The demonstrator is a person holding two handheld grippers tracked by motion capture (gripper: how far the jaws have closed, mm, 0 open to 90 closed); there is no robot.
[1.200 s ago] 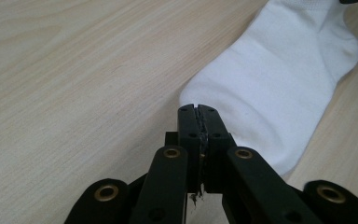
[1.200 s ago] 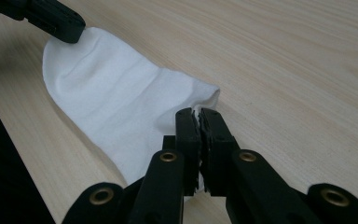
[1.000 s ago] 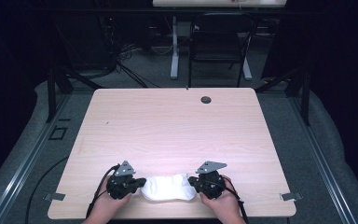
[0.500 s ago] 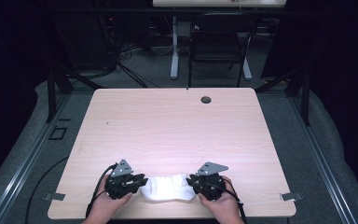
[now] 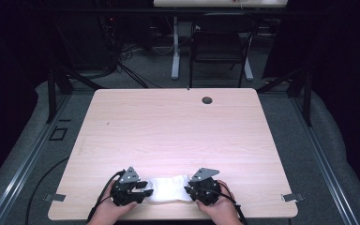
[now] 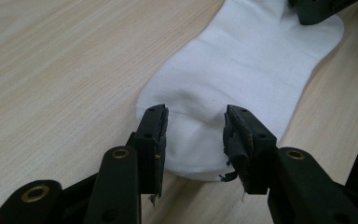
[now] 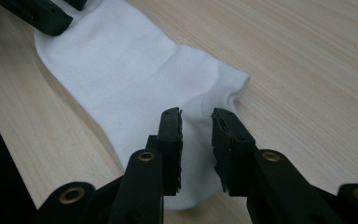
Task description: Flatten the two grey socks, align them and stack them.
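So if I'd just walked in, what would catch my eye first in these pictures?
Probably the white sock lying flat at the near edge of the pale wooden table. A person's hands hold a black two-jaw tool at each end of it: the left gripper and the right gripper, both with jaws parted over the fabric. Beyond the table stands a dark chair.

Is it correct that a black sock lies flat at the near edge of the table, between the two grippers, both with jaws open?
Not quite: the sock is white, as the left gripper view shows. The rest holds: it lies flat between the left gripper and right gripper, both open.
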